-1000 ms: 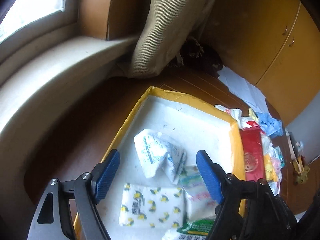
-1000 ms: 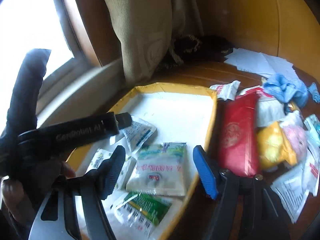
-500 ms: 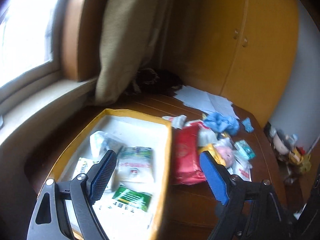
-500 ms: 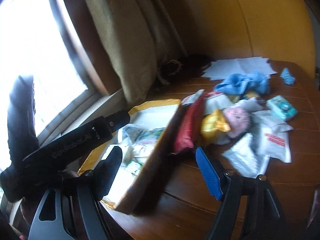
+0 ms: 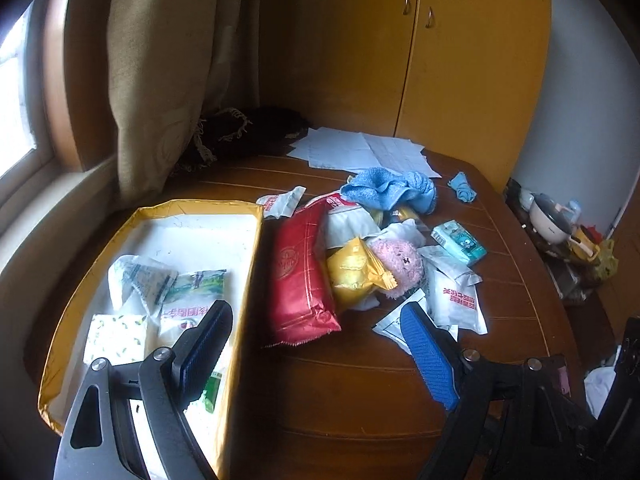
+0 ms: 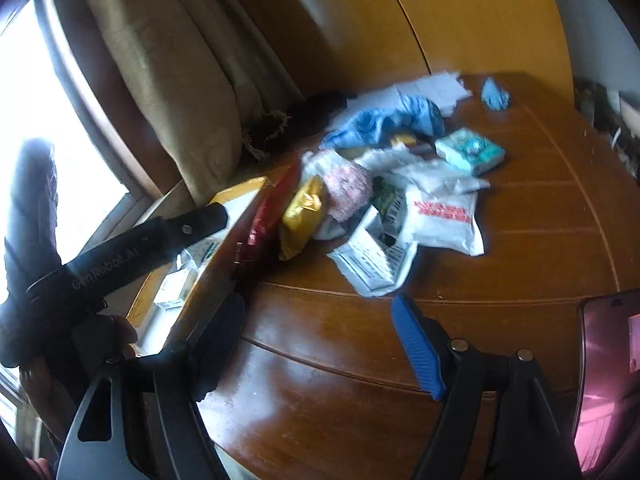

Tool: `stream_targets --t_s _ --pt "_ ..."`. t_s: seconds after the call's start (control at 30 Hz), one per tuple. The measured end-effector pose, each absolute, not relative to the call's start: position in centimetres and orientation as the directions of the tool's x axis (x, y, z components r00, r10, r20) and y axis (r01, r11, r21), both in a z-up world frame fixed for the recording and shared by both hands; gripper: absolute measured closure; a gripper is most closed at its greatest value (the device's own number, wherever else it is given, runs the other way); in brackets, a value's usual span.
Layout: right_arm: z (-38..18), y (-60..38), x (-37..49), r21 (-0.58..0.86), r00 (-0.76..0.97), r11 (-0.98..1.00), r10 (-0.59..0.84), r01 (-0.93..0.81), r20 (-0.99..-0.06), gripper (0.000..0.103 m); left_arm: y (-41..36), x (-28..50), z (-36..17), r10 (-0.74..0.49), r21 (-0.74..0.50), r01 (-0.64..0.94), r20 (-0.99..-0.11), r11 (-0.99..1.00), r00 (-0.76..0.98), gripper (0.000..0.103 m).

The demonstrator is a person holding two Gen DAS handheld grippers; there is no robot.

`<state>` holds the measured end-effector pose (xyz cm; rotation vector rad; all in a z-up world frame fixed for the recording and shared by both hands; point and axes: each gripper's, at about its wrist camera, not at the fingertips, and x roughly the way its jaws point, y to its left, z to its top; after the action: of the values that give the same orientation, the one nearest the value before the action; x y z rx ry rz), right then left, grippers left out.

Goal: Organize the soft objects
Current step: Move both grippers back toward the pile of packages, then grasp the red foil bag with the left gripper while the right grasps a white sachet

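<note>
A yellow-rimmed white box (image 5: 256,240) sits at the left of the brown table and holds several tissue packs (image 5: 192,300). Right of it lies a pile: a red pack (image 5: 298,276), a yellow pack (image 5: 352,272), a pink plush (image 5: 398,258), white packets (image 5: 456,300), a teal pack (image 5: 460,242) and a blue towel (image 5: 388,188). My left gripper (image 5: 316,344) is open and empty, above the box's right wall. My right gripper (image 6: 320,340) is open and empty over bare table, short of the pile (image 6: 436,216). The left gripper's body (image 6: 132,252) shows in the right wrist view.
White papers (image 5: 360,152) and a dark fringed cloth (image 5: 244,132) lie at the table's back. A beige curtain (image 5: 160,80) hangs at the left, a yellow cupboard (image 5: 440,60) behind. A small blue cloth (image 5: 462,188) lies at the right. A phone (image 6: 604,376) lies near the front right edge.
Both grippers have swung right and pulled back from over the box, so the pile of loose packs now fills the middle of each view. Both stay open and empty.
</note>
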<state>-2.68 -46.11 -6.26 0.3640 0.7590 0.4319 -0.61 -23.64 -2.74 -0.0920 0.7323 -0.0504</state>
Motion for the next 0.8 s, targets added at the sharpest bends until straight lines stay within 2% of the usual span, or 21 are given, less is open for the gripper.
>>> stream_targets --t_s 0.33,0.5,0.63,0.7,0.77,0.8 --pt "-6.8 -48.3 1.6 0.513 0.630 0.840 0.498 -0.178 -0.596 0.027 -24.0 3.8 -3.6 -0.082 -0.076 0.041 -0.689 0.996 0.720 0.015" --pt "-7.3 -46.9 4.7 0.465 0.609 0.868 0.466 -0.173 -0.642 0.037 -23.3 6.5 -4.1 -0.072 -0.093 0.007 -0.712 0.996 0.699 0.015" --pt "-8.0 -45.3 6.2 0.422 0.575 0.884 0.456 -0.202 -0.680 0.046 -22.8 8.7 -4.9 -0.080 -0.119 -0.014 -0.747 0.993 0.660 0.026" --pt "-8.5 -45.0 6.4 0.400 0.570 0.896 0.435 -0.194 -0.698 0.054 -23.0 9.3 -5.6 -0.072 -0.108 -0.017 -0.763 0.994 0.642 0.036" --pt "-9.0 -44.7 6.3 0.383 0.558 0.901 0.428 -0.204 -0.711 0.054 -23.2 9.7 -6.5 -0.066 -0.094 -0.013 -0.787 0.996 0.614 0.053" --pt "-9.0 -44.7 6.1 0.380 0.558 0.901 0.428 -0.206 -0.711 0.054 -23.3 9.8 -6.9 -0.067 -0.090 -0.008 -0.796 0.996 0.602 0.056"
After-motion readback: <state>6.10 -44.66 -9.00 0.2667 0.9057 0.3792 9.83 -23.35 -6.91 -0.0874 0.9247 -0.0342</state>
